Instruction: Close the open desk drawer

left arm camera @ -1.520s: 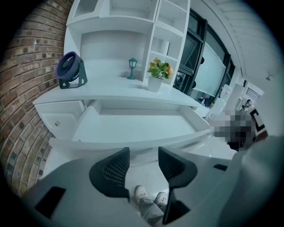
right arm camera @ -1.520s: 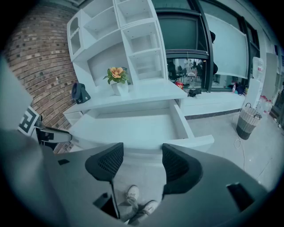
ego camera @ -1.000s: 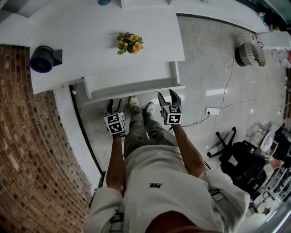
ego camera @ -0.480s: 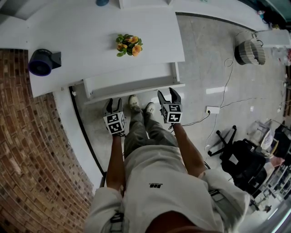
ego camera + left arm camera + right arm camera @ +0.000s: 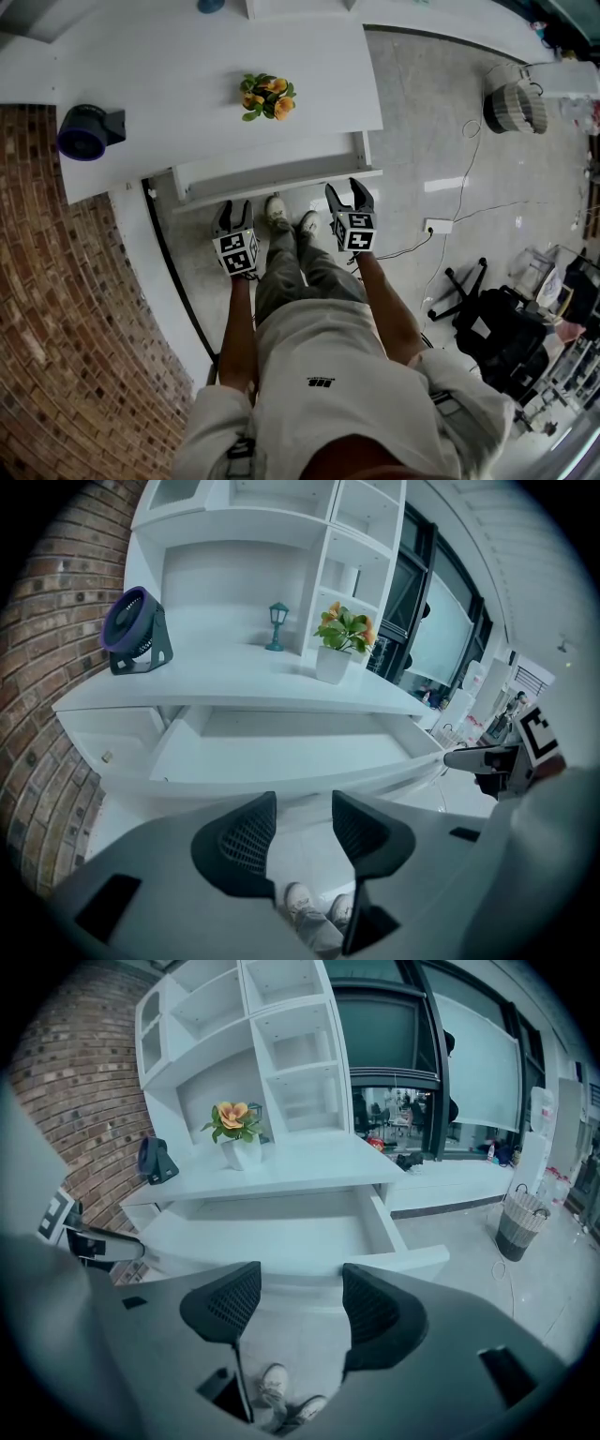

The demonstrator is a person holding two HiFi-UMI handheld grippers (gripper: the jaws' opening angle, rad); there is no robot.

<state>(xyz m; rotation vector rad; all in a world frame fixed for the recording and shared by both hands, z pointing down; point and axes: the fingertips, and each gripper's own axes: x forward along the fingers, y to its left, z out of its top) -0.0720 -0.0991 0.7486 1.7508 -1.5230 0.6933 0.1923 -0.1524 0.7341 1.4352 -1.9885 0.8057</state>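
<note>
A wide white drawer [image 5: 272,173] [image 5: 281,752] [image 5: 272,1232] stands pulled out from under the white desk [image 5: 187,84], and it looks empty. My left gripper [image 5: 232,212] [image 5: 297,816] is open, its tips just short of the drawer's front panel near the left end. My right gripper [image 5: 348,194] [image 5: 302,1293] is open too, its tips at the front panel near the right end. Whether either touches the panel I cannot tell. Nothing sits between the fingers of either gripper.
On the desk stand a potted plant with orange flowers [image 5: 266,91] and a purple fan [image 5: 82,131]. A brick wall [image 5: 56,300] runs along the left. The person's shoes [image 5: 286,217] are below the drawer. A wicker basket [image 5: 514,108], a cable with socket [image 5: 433,228] and a black chair [image 5: 497,328] lie to the right.
Both grippers have crept a little toward the drawer's front panel. The drawer looks unmoved.
</note>
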